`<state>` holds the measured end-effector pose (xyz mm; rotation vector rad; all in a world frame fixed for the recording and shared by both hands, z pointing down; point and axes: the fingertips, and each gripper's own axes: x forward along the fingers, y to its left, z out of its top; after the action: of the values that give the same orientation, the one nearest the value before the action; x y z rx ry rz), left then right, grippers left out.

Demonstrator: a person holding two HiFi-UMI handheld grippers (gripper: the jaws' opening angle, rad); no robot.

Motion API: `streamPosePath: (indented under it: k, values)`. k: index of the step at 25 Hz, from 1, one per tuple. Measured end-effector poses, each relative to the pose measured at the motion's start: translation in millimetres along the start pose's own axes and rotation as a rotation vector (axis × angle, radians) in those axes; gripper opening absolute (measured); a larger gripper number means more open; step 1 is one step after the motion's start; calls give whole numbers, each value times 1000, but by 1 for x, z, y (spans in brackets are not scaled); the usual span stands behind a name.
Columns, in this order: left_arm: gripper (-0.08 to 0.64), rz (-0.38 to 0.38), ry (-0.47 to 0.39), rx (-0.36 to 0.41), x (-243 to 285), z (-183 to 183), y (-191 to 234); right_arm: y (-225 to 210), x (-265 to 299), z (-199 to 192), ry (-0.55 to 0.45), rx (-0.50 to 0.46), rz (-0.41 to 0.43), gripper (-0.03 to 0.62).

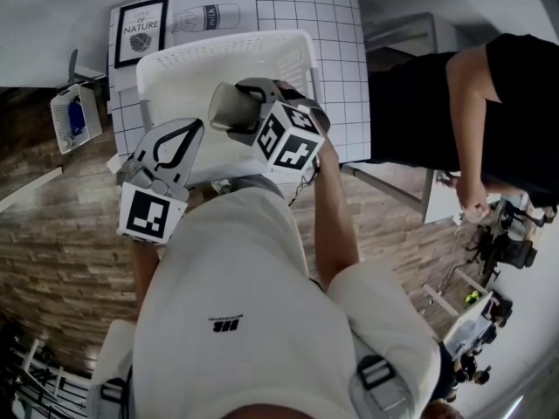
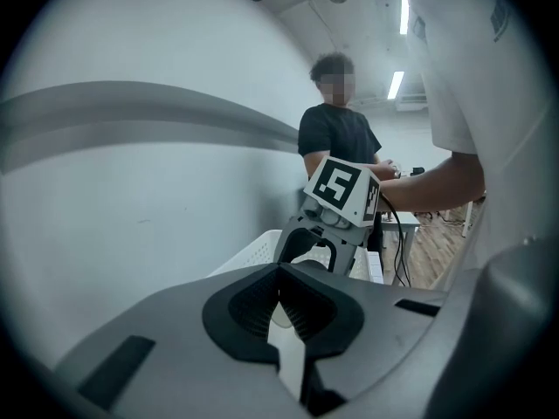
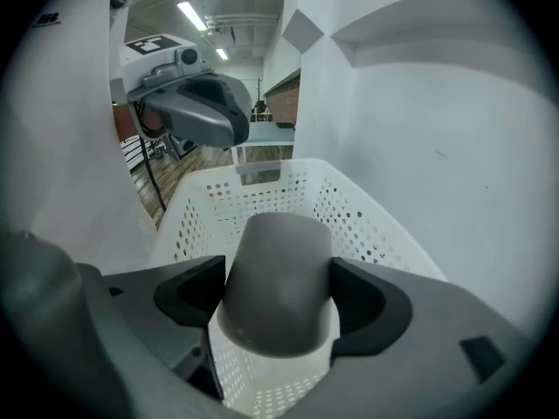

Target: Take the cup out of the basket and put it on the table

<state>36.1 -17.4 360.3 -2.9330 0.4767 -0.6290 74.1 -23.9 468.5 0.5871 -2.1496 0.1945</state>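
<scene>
My right gripper (image 1: 243, 113) is shut on a grey cup (image 1: 229, 107) and holds it on its side above the white perforated basket (image 1: 201, 64). In the right gripper view the cup (image 3: 278, 273) fills the gap between the dark pads (image 3: 188, 291), with the basket (image 3: 349, 208) below and beyond it. To the left, over the basket's near left corner, my left gripper (image 1: 175, 142) is shut with nothing in it. In the left gripper view its jaws (image 2: 284, 308) meet at the tips, and the right gripper (image 2: 325, 234) shows beyond them.
The basket stands on a table (image 1: 342, 77) with a white grid cloth. A framed print (image 1: 140, 31) lies at the cloth's far left. A small white bin (image 1: 72, 116) sits off to the left. A person in black (image 1: 489, 103) stands at the right.
</scene>
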Motion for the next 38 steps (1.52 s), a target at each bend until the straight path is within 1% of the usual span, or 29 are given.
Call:
streamPosePath:
  k: [10,20,28,38]
  values:
    - [9,-39,-18,35,18,16,-7,-12,-37,4,-38,15,-84,376]
    - [8,-93,-38,74,40,33,-12,-28,-72,-2,-51,38,-176,376]
    - [8,-143,-63,108,54,47,-21,-37,-101,-16,-44,77,-261,376]
    - [9,-218,-96,153,73,63,-30,-44,-129,-38,-27,153,-355,376]
